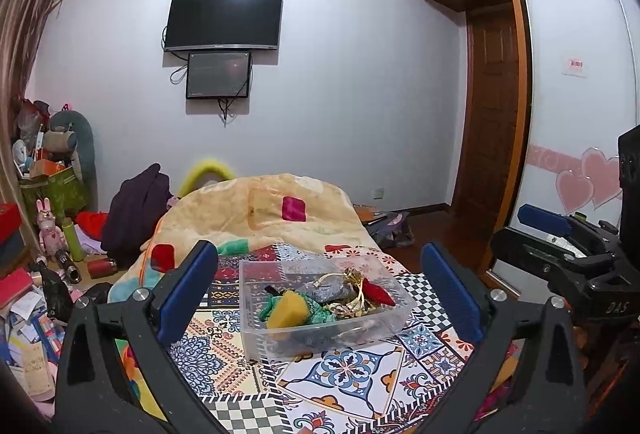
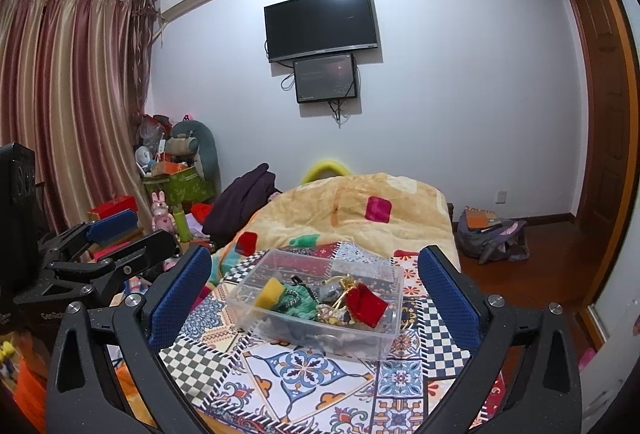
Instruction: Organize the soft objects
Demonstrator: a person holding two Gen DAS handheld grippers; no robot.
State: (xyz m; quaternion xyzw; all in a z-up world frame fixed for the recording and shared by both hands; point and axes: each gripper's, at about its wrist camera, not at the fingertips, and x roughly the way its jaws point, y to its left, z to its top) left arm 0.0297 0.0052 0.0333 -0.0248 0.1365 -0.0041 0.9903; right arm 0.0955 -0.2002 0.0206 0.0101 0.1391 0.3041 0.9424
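A clear plastic bin stands on a patterned mat. In it lie a yellow sponge, a green cloth, a red pouch, a grey item and gold ribbon. My left gripper is open and empty, held back from the bin. My right gripper is open and empty, also held back from the bin. Each gripper shows at the edge of the other's view.
A yellow blanket is heaped behind the mat. Clutter, toys and boxes fill the left floor. A bag lies on the wooden floor at right. A wardrobe stands to the right.
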